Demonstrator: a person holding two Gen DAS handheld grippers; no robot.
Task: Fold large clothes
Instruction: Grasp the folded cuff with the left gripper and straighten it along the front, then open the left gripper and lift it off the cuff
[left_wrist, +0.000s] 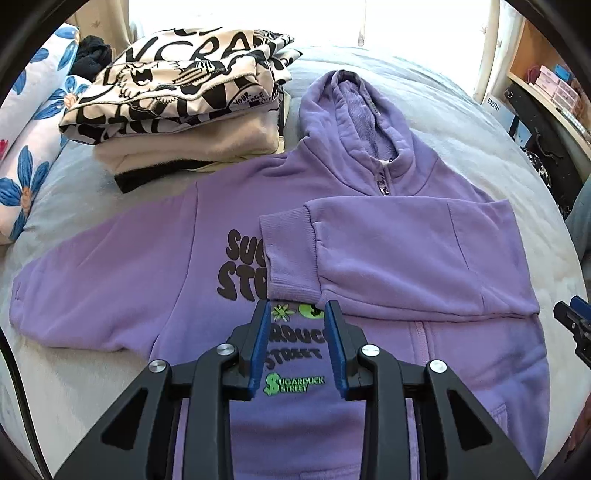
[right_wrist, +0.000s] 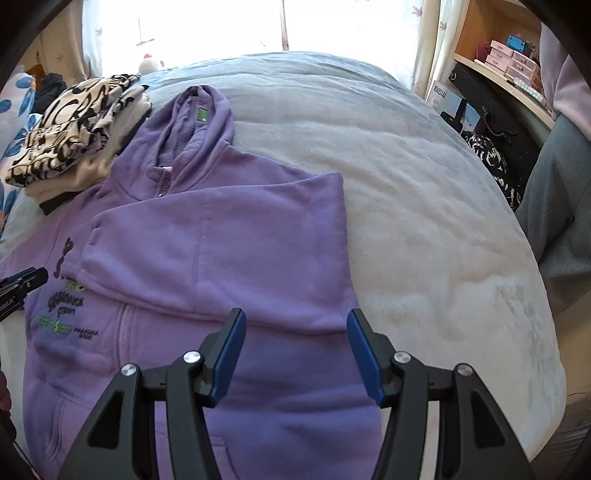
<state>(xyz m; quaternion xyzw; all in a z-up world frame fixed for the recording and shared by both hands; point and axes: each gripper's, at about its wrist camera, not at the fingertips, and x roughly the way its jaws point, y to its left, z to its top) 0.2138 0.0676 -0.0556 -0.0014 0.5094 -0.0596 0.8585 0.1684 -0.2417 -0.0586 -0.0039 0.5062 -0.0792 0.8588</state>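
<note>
A purple zip hoodie (left_wrist: 369, 254) (right_wrist: 221, 236) lies face up on the grey bed cover, hood away from me. One sleeve (left_wrist: 388, 251) is folded across its chest, cuff (left_wrist: 284, 254) over the dark lettering. The other sleeve (left_wrist: 92, 291) stretches flat to the left. My left gripper (left_wrist: 297, 314) hovers above the printed chest, its jaws parted with nothing between them. My right gripper (right_wrist: 293, 321) hangs open over the hoodie's right side, below the folded sleeve, and holds nothing. Its tip (left_wrist: 572, 317) shows at the right edge of the left wrist view.
A stack of folded clothes (left_wrist: 184, 107) (right_wrist: 74, 140), black-and-cream print on top, sits beyond the hoodie's left shoulder. Floral pillows (left_wrist: 33, 147) line the left. Shelves with boxes (right_wrist: 509, 62) stand at the right. Bare grey bed cover (right_wrist: 424, 221) spreads right of the hoodie.
</note>
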